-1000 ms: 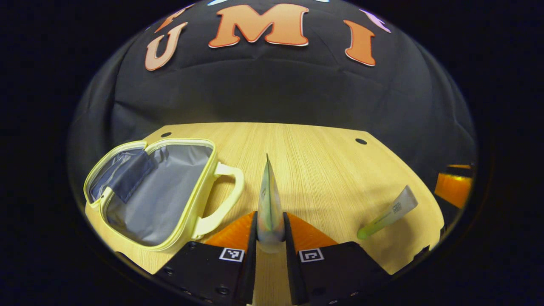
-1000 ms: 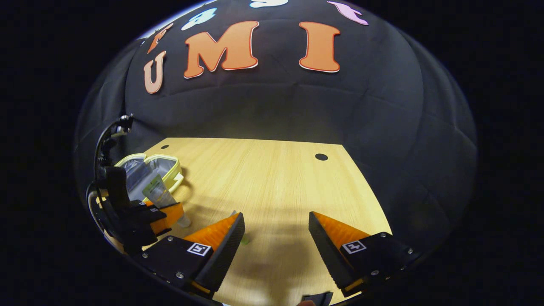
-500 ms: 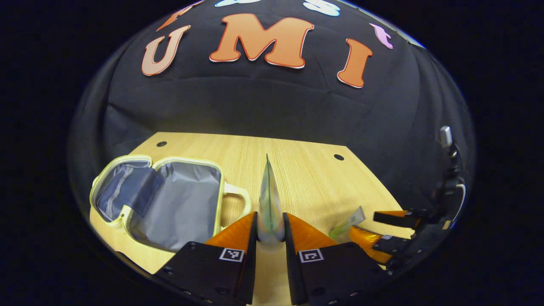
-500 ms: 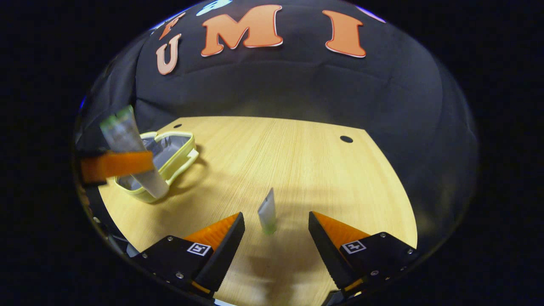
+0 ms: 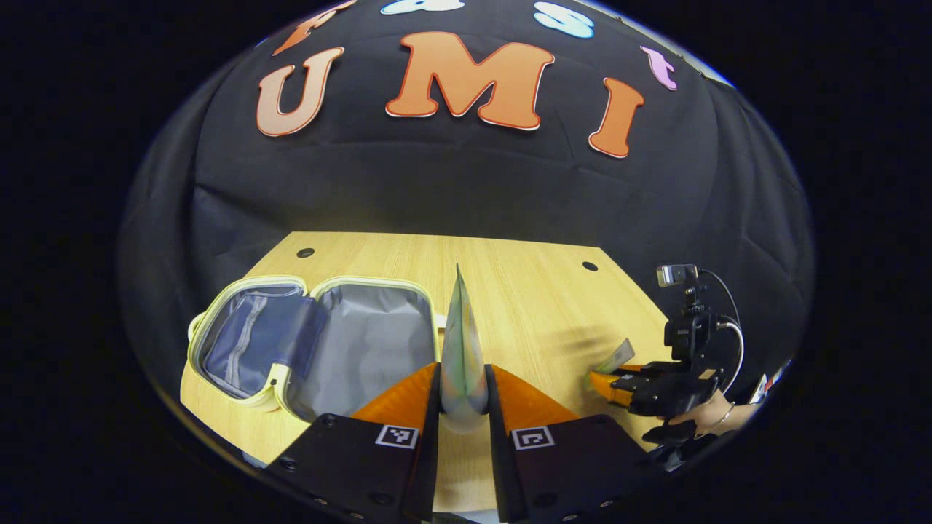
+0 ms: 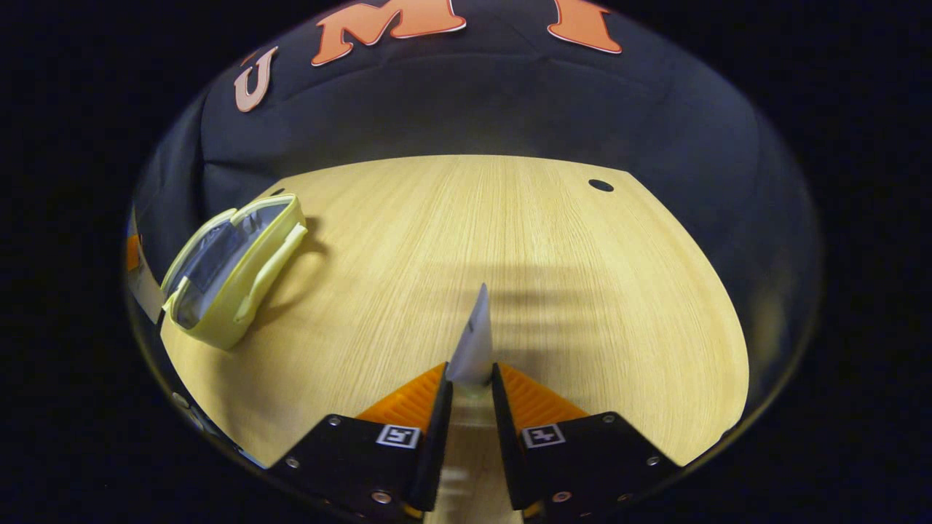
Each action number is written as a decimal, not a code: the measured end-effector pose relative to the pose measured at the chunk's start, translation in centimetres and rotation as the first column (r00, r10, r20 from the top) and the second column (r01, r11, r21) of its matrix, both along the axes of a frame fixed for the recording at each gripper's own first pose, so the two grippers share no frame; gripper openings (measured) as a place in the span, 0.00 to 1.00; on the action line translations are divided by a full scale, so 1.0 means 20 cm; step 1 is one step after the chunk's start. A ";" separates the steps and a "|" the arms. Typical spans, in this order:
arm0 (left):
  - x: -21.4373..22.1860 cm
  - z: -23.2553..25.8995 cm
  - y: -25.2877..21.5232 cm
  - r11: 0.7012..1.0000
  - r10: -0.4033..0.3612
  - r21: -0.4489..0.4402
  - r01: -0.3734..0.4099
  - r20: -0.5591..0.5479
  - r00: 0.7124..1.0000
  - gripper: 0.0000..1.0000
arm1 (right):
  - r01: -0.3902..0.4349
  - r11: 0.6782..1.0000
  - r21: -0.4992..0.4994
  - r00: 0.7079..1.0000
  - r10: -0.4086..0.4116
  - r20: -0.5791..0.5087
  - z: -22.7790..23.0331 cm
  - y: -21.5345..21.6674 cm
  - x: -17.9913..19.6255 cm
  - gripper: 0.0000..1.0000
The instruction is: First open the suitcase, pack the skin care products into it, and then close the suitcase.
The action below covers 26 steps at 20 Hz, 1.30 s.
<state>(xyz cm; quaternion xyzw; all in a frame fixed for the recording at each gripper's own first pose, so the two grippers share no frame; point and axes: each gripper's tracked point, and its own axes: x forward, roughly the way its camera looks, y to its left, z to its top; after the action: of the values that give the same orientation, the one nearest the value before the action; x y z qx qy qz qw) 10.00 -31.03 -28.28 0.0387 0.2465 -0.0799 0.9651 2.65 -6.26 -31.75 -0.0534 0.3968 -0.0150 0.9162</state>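
Left gripper view: low over the desk's (image 5: 524, 291) near edge, facing the wall.
Right gripper view: close above it, tilted downward.
Shared: desk, open suitcase (image 5: 313, 342) (image 6: 226, 269).

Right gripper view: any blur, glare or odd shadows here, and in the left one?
Right gripper view: striped shadows cross the table beyond the held tube; its lower end is smeared. Left gripper view: sharp, no glare; fisheye bends the open suitcase rim.
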 end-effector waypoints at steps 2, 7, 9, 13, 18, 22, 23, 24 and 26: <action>-0.01 0.00 0.04 1.000 -0.009 -0.009 0.008 -0.022 1.000 0.32 | 0.004 1.000 0.001 1.000 -0.004 -0.014 0.04 0.01 -0.04 0.33; 0.03 0.09 0.17 0.997 -0.081 -0.017 0.079 -0.104 0.991 0.32 | -0.033 0.996 0.084 0.999 0.034 -0.015 0.29 0.22 -0.12 0.27; 0.04 0.08 0.24 0.991 -0.131 -0.029 0.128 -0.190 0.973 0.32 | -0.056 0.987 0.153 0.998 0.059 -0.013 0.38 0.34 -0.14 0.31; 0.19 -0.01 0.42 0.986 -0.167 -0.053 0.159 -0.384 0.908 0.32 | -0.069 0.934 0.350 0.993 0.097 -0.063 0.49 0.60 -0.20 0.31; 0.30 -0.28 0.73 0.988 -0.043 0.088 0.125 -0.622 0.782 0.33 | -0.063 0.895 0.441 0.987 0.122 -0.107 0.53 0.77 -0.25 0.31; 0.41 -0.42 0.85 0.977 0.012 0.163 0.137 -0.683 0.730 0.33 | -0.041 0.895 0.444 0.987 0.106 -0.122 0.52 0.79 -0.25 0.31; 0.44 -0.45 0.86 0.976 0.019 0.169 0.136 -0.691 0.723 0.33 | -0.033 0.894 0.447 0.987 0.099 -0.126 0.51 0.79 -0.25 0.31; 0.46 -0.48 0.87 0.976 0.025 0.172 0.134 -0.696 0.717 0.31 | -0.023 0.894 0.448 0.987 0.091 -0.132 0.51 0.79 -0.24 0.31; 0.50 -0.51 0.88 0.974 0.029 0.179 0.139 -0.706 0.708 0.33 | -0.010 0.895 0.446 0.987 0.080 -0.138 0.51 0.78 -0.23 0.31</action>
<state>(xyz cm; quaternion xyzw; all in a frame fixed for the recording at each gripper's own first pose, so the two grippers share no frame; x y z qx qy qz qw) 19.97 -13.52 -38.53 0.1189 0.6013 -0.0899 0.7850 -2.02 9.31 -21.52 0.1466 0.4575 0.1014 0.8711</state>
